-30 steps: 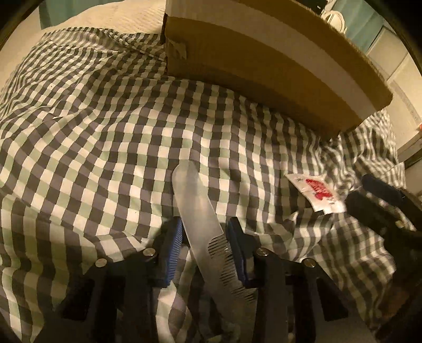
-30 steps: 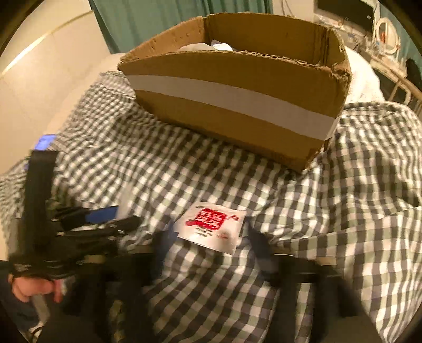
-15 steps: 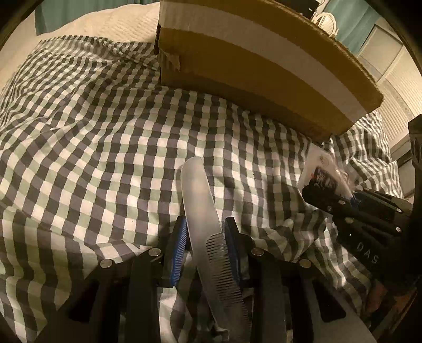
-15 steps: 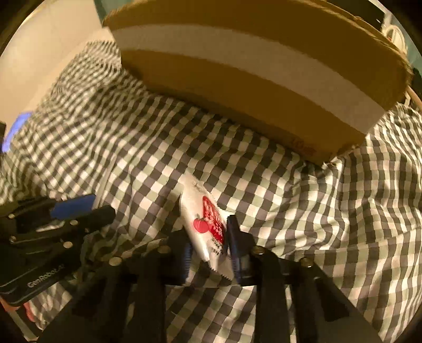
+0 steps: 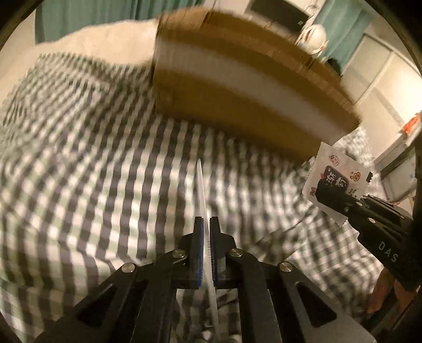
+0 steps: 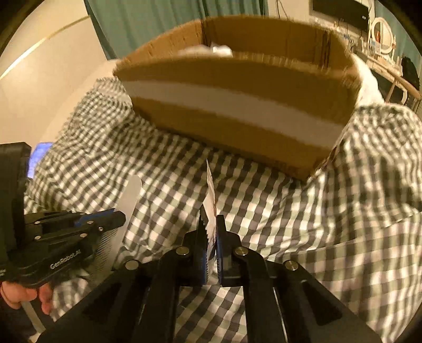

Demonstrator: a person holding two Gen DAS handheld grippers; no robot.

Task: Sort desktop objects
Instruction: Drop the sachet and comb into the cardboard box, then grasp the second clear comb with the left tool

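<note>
My left gripper is shut on a clear plastic comb, held edge-on above the checked cloth; the comb also shows in the right wrist view. My right gripper is shut on a white snack packet, lifted off the cloth; the packet's printed face shows in the left wrist view. A brown cardboard box with a white tape band stands open-topped just beyond both grippers, and also shows in the left wrist view.
A grey-and-white checked cloth covers the soft surface. Something white lies inside the box. Teal curtains and furniture stand behind. The left gripper is to the left of the right one.
Both grippers have closed on their objects and lifted them: the comb and the packet are now off the cloth, turned edge-on, and nearer the box.
</note>
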